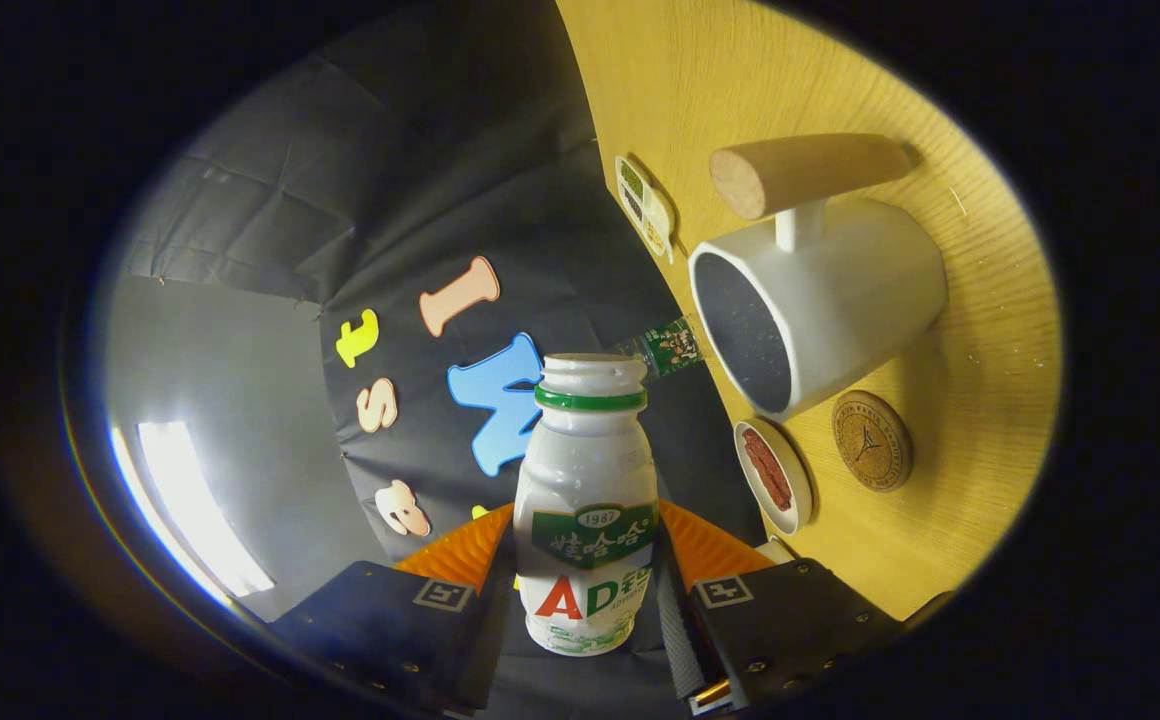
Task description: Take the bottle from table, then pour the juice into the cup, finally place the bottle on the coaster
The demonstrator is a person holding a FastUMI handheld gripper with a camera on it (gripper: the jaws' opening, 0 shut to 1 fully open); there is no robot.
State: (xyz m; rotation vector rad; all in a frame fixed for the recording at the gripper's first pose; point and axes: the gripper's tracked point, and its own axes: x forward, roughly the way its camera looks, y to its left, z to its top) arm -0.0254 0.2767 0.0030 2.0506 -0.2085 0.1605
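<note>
Gripper [585, 600] fingers pinch the tilted bottle [588, 500], its mouth near the cup [815, 300]; pouring apparently underway, coaster [871, 440] placement next.

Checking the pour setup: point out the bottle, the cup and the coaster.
bottle [590, 500]: gripper view, on its label band, held between the two fingers.
cup [840, 290]: gripper view, on its white outer wall, beyond the bottle's mouth.
coaster [872, 440]: gripper view, on its round brown face, beside the cup.
</note>
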